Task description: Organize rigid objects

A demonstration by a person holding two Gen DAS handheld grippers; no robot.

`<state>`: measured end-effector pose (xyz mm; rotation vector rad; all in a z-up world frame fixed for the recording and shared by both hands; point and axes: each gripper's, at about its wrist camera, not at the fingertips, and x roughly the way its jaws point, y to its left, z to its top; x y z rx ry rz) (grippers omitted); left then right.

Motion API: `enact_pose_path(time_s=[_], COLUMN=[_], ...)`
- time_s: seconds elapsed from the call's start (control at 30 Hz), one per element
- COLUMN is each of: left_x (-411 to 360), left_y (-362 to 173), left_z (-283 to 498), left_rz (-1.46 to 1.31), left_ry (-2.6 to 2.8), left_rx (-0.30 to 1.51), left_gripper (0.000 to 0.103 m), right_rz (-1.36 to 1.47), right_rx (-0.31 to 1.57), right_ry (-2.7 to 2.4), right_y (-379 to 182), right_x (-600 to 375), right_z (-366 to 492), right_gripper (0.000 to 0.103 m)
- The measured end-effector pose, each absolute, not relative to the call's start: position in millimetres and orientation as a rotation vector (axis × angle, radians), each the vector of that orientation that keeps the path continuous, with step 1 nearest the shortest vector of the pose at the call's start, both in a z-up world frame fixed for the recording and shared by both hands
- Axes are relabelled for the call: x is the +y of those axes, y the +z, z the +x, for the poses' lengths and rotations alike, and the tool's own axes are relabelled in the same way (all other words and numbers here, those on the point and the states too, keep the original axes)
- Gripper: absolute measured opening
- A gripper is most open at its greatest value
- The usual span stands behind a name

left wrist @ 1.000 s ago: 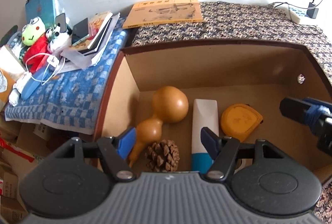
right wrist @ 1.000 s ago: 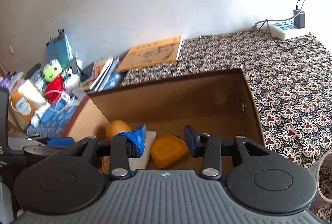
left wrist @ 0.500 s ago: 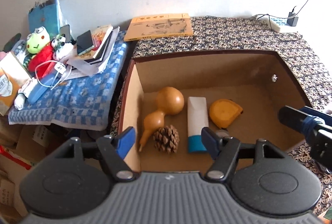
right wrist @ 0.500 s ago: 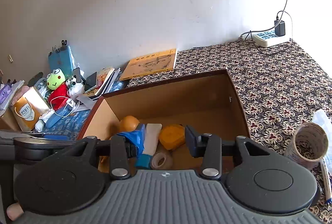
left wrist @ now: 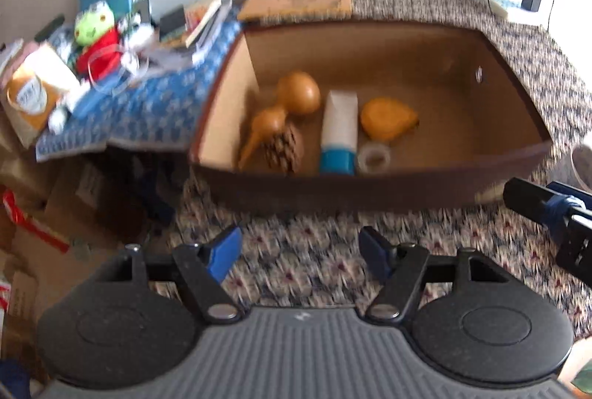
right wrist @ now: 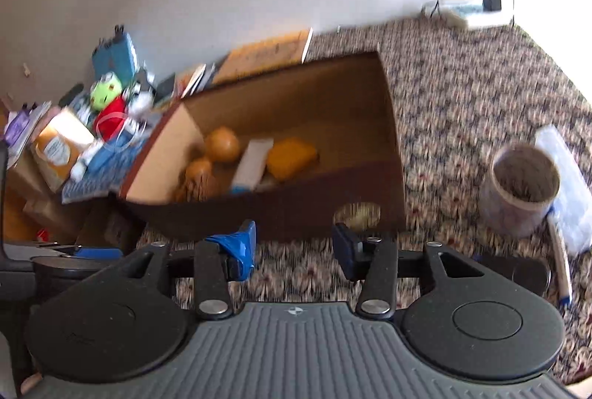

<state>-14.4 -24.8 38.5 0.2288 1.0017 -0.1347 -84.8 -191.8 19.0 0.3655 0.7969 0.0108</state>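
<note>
Tools (left wrist: 299, 252) (right wrist: 294, 249) gape; box (left wrist: 370, 191) holds gourd (left wrist: 292, 103) (pinecone (left wrist: 285, 147) beside).

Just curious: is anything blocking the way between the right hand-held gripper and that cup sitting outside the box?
Nothing visible does. The right hand-held gripper is open and empty, and only bare patterned cloth lies between it and the cup, which stands right of the box.
</note>
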Motion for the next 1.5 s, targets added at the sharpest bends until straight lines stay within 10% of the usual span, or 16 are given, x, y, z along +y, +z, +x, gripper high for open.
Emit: enact_pose_path(time_s=[1.5], left_x=[-59.6], left_y=[61.2], left_z=[64.1], left_rz=[0.3], left_ry=[-0.268], left_rx=[0.904], left_gripper=[0.071], right_rz=[0.412], right_rx=[0.662], right_ry=[-0.105], right_y=[43.0], right_x=[-196.9], right_z=[-4.3], right_gripper=[0.037])
